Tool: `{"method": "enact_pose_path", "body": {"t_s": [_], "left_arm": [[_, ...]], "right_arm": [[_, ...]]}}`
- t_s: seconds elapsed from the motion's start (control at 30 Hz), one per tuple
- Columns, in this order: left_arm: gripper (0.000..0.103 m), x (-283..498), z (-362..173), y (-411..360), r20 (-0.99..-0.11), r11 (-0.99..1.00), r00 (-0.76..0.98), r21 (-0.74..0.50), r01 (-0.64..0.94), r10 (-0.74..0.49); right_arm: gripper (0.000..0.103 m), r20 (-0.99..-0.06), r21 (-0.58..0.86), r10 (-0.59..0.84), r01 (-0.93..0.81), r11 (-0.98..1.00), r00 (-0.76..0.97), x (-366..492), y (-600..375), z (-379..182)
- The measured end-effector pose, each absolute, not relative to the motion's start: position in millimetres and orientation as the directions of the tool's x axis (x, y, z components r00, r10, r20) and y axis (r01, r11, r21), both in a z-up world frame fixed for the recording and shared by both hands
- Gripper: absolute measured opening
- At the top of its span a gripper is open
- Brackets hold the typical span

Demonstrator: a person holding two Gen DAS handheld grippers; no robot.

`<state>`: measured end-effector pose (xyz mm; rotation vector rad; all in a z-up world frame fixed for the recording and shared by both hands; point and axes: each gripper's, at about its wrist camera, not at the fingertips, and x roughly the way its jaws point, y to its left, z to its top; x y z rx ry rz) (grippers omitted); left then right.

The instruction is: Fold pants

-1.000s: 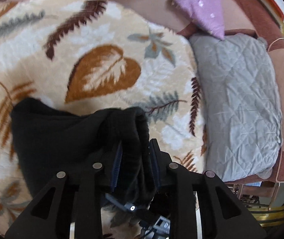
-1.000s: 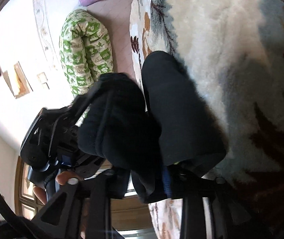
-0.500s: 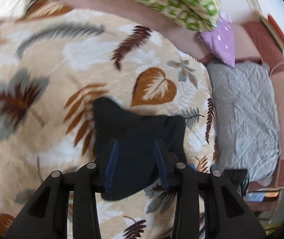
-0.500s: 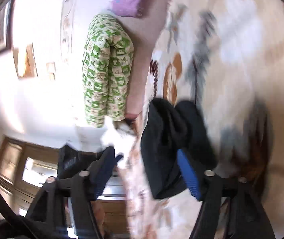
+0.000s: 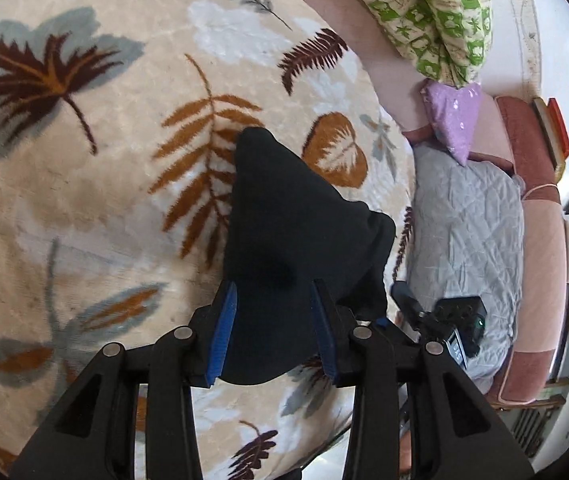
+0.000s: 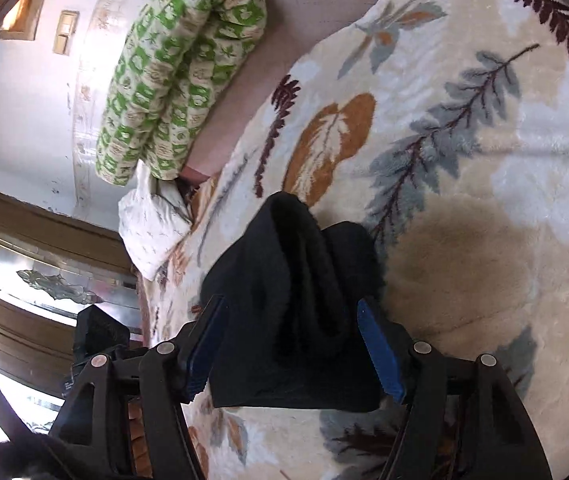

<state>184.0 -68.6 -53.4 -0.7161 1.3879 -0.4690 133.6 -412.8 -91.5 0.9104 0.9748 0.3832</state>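
The black pants (image 5: 288, 240) lie folded into a small thick bundle on the leaf-patterned blanket (image 5: 84, 200). In the left wrist view my left gripper (image 5: 270, 332) is open above the bundle's near edge, its blue pads apart and holding nothing. The right gripper shows at the bundle's right side (image 5: 436, 320). In the right wrist view the pants (image 6: 296, 312) form a bunched heap with a raised fold. My right gripper (image 6: 296, 348) is open, its blue pads either side of the heap and clear of it.
A green patterned quilt roll (image 5: 432, 12) and a purple pillow (image 5: 452, 120) lie at the bed's head. A grey quilted pillow (image 5: 468, 248) lies right of the blanket. A white cloth (image 6: 152, 220) sits at the blanket's edge, near a wooden cabinet (image 6: 24, 280).
Both grippers have let go of the pants, opened and pulled back up from the bed. The folded bundle now lies on the blanket by itself.
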Motion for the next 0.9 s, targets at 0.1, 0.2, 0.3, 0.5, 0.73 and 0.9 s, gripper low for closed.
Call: {"method": "enact_pose_path", "body": {"t_s": [0.1, 0.2, 0.3, 0.5, 0.73, 0.9], "left_arm": [[0.039, 182, -55, -77, -0.725, 0.725, 0.153, -0.686, -0.067, -0.672], [0.048, 181, -57, -84, -0.721, 0.729, 0.180, -0.684, -0.036, -0.669], [0.043, 179, -58, -92, -0.733, 0.744, 0.194, -0.668, -0.023, -0.652], [0.021, 181, -49, -98, -0.761, 0.780, 0.202, -0.625, 0.026, -0.616], [0.021, 176, -55, -91, -0.788, 0.803, 0.181, -0.595, 0.025, -0.589], [0.021, 171, -35, -62, -0.772, 0.801, 0.240, -0.597, 0.045, -0.589]], "right_arm": [[0.069, -0.534, 0.818, 0.686, 0.097, 0.567, 0.494, 143, -408, -97], [0.069, -0.530, 0.817, 0.696, 0.074, 0.571, 0.485, 144, -408, -100], [0.043, -0.574, 0.784, 0.680, 0.069, 0.616, 0.456, 146, -407, -101], [0.024, -0.549, 0.791, 0.669, 0.054, 0.609, 0.501, 127, -416, -90], [0.027, -0.623, 0.715, 0.602, 0.049, 0.698, 0.499, 118, -408, -108], [0.061, -0.568, 0.778, 0.630, 0.095, 0.621, 0.530, 103, -432, -94]]}}
